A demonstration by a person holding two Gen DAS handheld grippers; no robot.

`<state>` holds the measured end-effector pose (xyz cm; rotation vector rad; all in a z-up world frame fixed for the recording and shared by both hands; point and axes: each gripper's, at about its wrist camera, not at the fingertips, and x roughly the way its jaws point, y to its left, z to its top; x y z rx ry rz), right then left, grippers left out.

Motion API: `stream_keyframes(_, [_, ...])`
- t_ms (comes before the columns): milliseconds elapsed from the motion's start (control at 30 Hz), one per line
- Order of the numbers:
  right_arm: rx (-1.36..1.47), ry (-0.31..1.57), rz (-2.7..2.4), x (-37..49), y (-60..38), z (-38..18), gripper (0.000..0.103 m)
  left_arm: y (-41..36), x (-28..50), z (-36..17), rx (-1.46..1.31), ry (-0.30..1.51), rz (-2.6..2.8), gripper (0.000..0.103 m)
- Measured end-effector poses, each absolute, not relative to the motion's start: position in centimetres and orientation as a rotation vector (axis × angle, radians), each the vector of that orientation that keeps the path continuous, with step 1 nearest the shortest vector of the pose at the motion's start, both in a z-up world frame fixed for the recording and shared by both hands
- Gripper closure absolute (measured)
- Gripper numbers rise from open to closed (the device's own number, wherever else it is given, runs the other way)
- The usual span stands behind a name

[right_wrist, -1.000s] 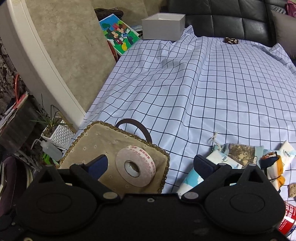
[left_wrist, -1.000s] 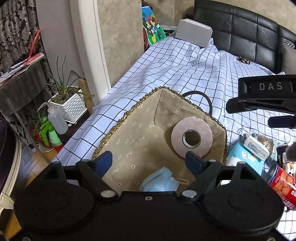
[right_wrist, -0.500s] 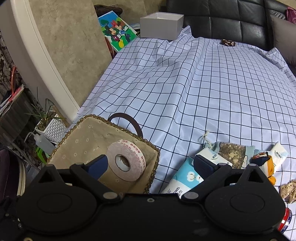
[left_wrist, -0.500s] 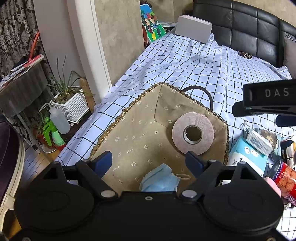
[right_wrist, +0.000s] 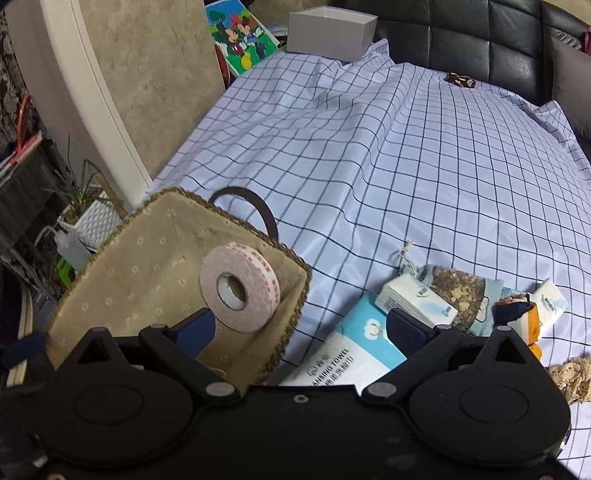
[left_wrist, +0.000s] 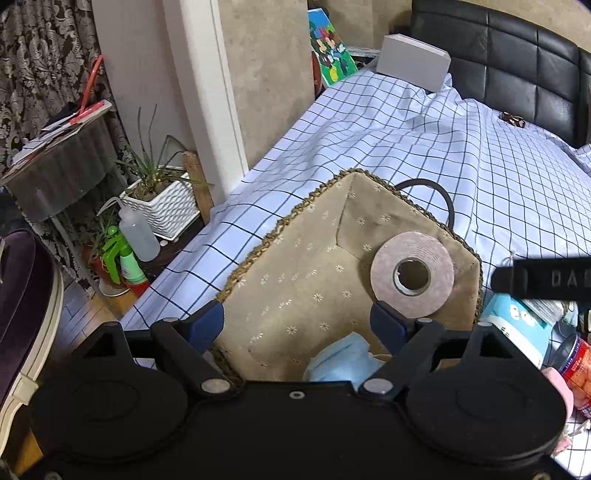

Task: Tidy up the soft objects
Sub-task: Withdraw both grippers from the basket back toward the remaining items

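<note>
A tan fabric-lined basket [left_wrist: 295, 280] [right_wrist: 147, 258] sits at the near left edge of the checked bed. A roll of foam tape [left_wrist: 412, 275] [right_wrist: 240, 286] leans in its right corner, and a blue face mask [left_wrist: 341, 362] lies at its near end. My left gripper [left_wrist: 297, 325] is open and empty over the basket. My right gripper [right_wrist: 301, 326] is open and empty, straddling the basket's right rim and a blue towel pack [right_wrist: 351, 350]. Tissue packs [right_wrist: 415, 299], a small plush toy [right_wrist: 521, 317] and a lace scrap [right_wrist: 570, 376] lie to the right.
A red can [left_wrist: 576, 365] and a pink soft item [left_wrist: 563, 398] lie right of the basket. A white box [right_wrist: 330, 29] and a picture book [right_wrist: 240, 33] sit at the bed's far end by the black headboard. Plants and spray bottles [left_wrist: 136, 236] stand on the floor left.
Both grippers have shifted right and slightly forward. The right gripper now spans the basket rim and towel pack, showing more of the loose pile. Nothing was picked up.
</note>
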<state>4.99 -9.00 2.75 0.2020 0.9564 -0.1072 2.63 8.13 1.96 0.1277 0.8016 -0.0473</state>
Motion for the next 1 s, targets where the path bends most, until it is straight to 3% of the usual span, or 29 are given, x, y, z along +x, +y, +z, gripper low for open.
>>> stream_keyframes(500, [0.097,1.010,-0.125,2.4,-11.0,1.2,0.003,7.4,2.4,2.2,0.143,0.772,-0.028,0.006])
stream_keyframes(1000, [0.095,0.965,-0.309,-3.3,-19.5,1.8,0.001,1.4,0.1,1.6,0.253,0.748,-0.179,0.003])
